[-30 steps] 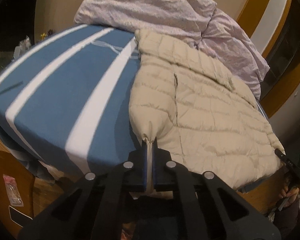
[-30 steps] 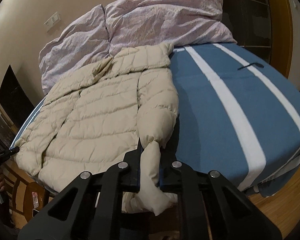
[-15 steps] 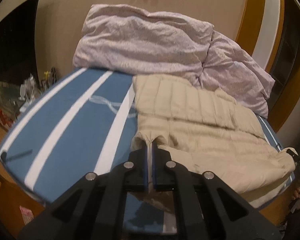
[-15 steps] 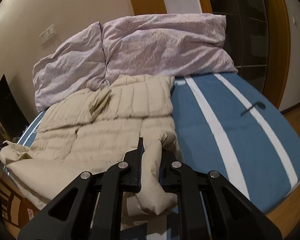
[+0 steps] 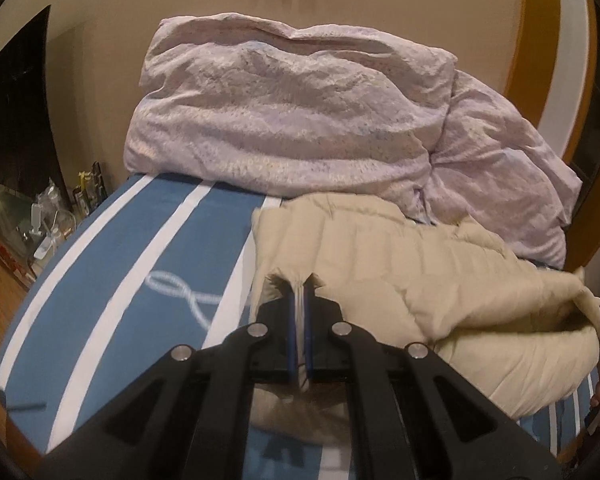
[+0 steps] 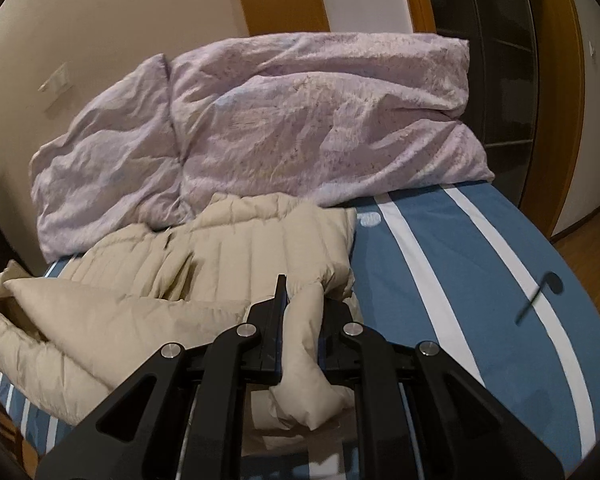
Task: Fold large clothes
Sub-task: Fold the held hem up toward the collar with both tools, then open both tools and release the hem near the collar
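My left tongs (image 5: 299, 300) pinch a thin jacket (image 5: 420, 272) edge, right tongs (image 6: 302, 312) clamp a puffy fold, jacket bunched on the striped bed (image 6: 480, 272).

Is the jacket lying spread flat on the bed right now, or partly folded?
Partly folded. The jacket has its lower part doubled up over itself, and each tool, left and right, is shut on a bit of it.

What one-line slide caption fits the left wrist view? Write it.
Left gripper clamps a fold of the beige quilted puffer jacket over the blue white-striped bed sheet, lilac crumpled duvet behind.
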A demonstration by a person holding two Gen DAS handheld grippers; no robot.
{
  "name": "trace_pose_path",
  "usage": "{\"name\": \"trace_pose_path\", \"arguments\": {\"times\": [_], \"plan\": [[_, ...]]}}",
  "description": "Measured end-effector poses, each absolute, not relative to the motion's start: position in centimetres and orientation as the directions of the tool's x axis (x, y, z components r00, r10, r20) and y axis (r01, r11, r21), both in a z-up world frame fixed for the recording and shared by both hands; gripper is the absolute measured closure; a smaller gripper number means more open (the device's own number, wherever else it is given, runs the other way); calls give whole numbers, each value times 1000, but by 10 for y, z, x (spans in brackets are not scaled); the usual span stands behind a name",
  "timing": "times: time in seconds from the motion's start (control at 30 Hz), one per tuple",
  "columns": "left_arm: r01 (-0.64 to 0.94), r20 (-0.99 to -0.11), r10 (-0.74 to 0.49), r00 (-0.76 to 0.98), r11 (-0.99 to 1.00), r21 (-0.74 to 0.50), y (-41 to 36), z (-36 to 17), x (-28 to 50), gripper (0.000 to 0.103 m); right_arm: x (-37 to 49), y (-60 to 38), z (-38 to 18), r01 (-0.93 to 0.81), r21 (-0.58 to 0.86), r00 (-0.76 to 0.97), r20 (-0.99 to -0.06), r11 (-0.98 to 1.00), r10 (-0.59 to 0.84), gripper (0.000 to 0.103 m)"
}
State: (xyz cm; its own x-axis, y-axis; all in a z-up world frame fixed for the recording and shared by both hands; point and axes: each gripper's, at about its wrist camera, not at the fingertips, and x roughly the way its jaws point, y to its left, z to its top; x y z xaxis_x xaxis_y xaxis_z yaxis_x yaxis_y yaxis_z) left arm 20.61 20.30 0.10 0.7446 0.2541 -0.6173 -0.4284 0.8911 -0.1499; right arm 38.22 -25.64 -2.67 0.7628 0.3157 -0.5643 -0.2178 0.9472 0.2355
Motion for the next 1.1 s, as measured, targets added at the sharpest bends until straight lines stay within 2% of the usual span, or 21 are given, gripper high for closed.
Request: {"name": "trace_pose_path", "arguments": {"times": [0.43, 0.47, 0.53, 0.6, 0.63, 0.67, 0.73, 0.77, 0.8, 0.93, 1.1], "plan": [[-475, -672, 279, 686, 871, -123, 248, -35, 338, 99, 502, -214, -58, -153, 243, 726, -631, 958, 275, 91], [-479, -676, 275, 684, 868, -131, 252, -39, 348, 99, 509, -213, -60, -148, 254, 723, -632, 956, 280, 91], [-486, -683, 269, 679, 862, -143, 257, -47, 363, 98, 522, -213, -64, -138, 286, 707, -642, 948, 297, 82], [-501, -695, 263, 669, 850, -161, 264, -54, 376, 94, 535, -216, -68, -120, 343, 685, -650, 931, 328, 66], [-506, -700, 251, 668, 844, -180, 267, -56, 381, 91, 540, -219, -69, -110, 377, 676, -650, 920, 347, 64], [-514, -705, 244, 666, 835, -196, 271, -58, 386, 82, 544, -221, -70, -103, 402, 668, -650, 910, 362, 62], [-526, -706, 231, 669, 818, -231, 277, -60, 393, 65, 550, -230, -70, -90, 477, 652, -635, 874, 414, 50], [-530, -705, 229, 672, 813, -241, 280, -59, 394, 54, 550, -234, -68, -91, 506, 657, -617, 858, 433, 32], [-539, -701, 245, 670, 810, -232, 280, -57, 395, 45, 548, -237, -63, -88, 510, 675, -602, 856, 428, 22], [-533, -686, 276, 673, 824, -192, 275, -45, 392, 42, 530, -239, -42, -102, 431, 742, -567, 896, 358, 21], [-516, -668, 291, 685, 841, -163, 262, -30, 375, 35, 505, -238, -27, -129, 403, 757, -550, 906, 353, 21]]}}
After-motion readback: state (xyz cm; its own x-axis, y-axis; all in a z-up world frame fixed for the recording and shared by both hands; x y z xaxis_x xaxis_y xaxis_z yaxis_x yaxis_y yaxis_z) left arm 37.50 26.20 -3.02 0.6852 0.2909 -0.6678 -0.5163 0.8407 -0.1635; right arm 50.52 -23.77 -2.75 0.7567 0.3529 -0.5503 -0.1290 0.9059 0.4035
